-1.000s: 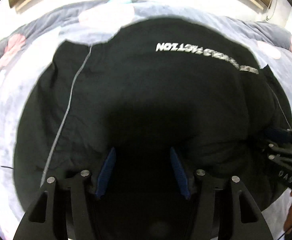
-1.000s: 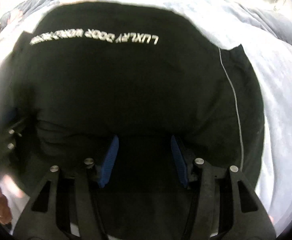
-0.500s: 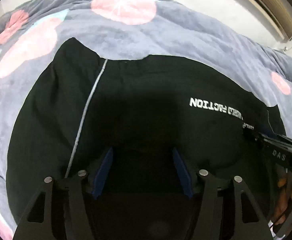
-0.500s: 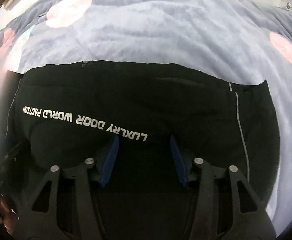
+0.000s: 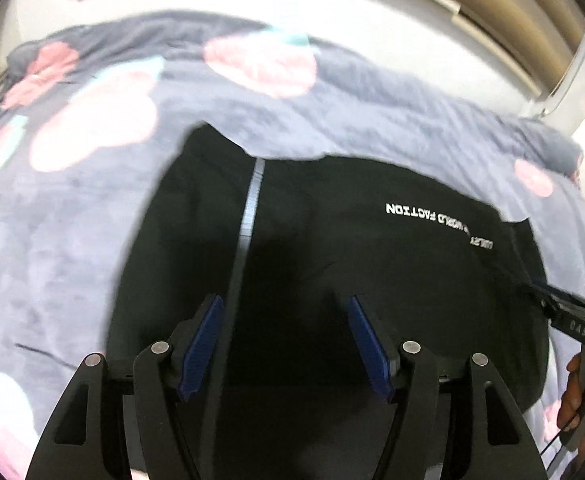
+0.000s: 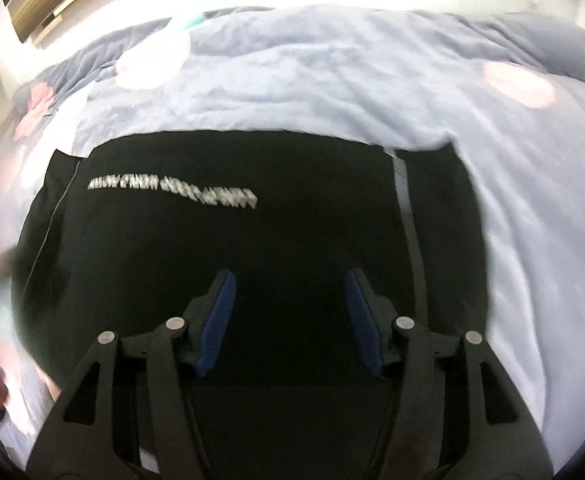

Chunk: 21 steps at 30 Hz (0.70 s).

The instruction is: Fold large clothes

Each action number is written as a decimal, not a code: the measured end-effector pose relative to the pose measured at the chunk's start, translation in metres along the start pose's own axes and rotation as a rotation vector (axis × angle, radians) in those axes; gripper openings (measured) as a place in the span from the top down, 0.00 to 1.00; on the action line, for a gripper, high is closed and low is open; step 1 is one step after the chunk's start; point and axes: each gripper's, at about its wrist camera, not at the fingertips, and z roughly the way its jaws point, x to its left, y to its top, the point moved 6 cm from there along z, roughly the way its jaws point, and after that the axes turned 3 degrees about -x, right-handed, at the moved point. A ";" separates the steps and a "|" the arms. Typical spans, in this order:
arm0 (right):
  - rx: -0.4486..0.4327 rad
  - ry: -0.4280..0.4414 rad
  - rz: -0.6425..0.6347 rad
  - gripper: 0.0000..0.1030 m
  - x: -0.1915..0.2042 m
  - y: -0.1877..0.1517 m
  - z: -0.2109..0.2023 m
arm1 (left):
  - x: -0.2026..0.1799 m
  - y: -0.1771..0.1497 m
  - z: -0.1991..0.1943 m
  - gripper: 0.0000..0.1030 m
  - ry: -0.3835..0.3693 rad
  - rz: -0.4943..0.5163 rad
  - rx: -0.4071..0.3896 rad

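While the left wrist view looks down: black garment (image 5: pixel 332 280) lies spread on the floral blanket (image 5: pixel 72 220), filling centre to 3 o'clock.
Left gripper (image 5: pixel 286 344): released, jaws wide apart above the dark cloth.
Right gripper, at 4 o'clock (image 5: pixel 564 316): only partly visible.
Right wrist view: garment (image 6: pixel 252 240) at centre, its white lettering (image 6: pixel 172 190) at 10 o'clock, blurred.
Right gripper (image 6: pixel 288 320): released, holding nothing.

Left claw (image 5: pixel 284 344) & right claw (image 6: pixel 288 320) both spread wide, side by side.
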 end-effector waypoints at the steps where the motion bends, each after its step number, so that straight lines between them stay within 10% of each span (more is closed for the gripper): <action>1: 0.000 -0.005 0.010 0.42 -0.007 -0.008 -0.008 | 0.008 -0.001 -0.010 0.35 -0.013 -0.007 -0.011; 21: 0.046 0.017 0.258 0.21 -0.098 -0.072 -0.019 | 0.114 -0.028 0.020 0.34 -0.184 -0.221 0.126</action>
